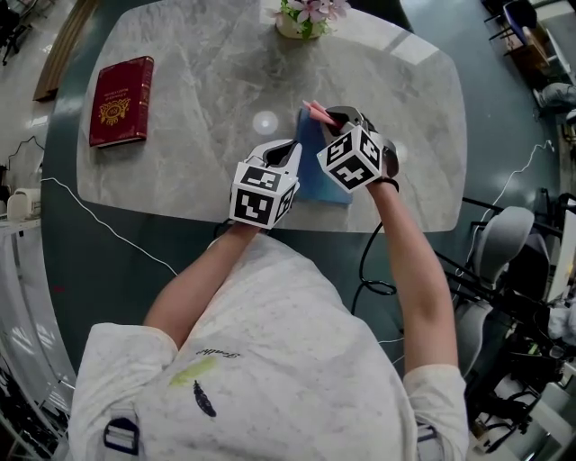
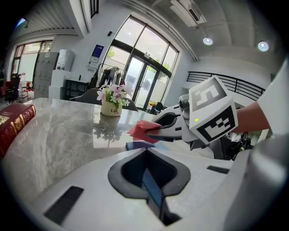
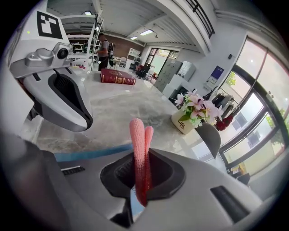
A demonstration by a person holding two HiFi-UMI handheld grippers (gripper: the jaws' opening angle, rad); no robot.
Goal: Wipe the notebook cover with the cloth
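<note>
The right hand-held gripper (image 3: pixel 140 180) clamps a thin fold of the pink cloth (image 3: pixel 137 144), which may slip out under hard wiping. The left hand-held gripper (image 2: pixel 151 189) pinches the edge of the blue notebook (image 1: pixel 319 176) at frame centre on the table (image 1: pixel 198 108), and a weak hold could let it skid. Both forearms reach forward, close together.

two grippers, the left gripper (image 1: pixel 290 153) and the right gripper (image 1: pixel 331 117), each carrying one marker cube, so two cubes. one blue notebook (image 1: pixel 317 176) and one red book (image 1: pixel 121 99), two bound volumes in all. one pink cloth (image 1: pixel 315 110). one pot of flowers (image 1: pixel 302 16). one marble table (image 1: pixel 198 63). two people: one at the table (image 1: pixel 270 360), one standing far off (image 3: pixel 104 48).
</note>
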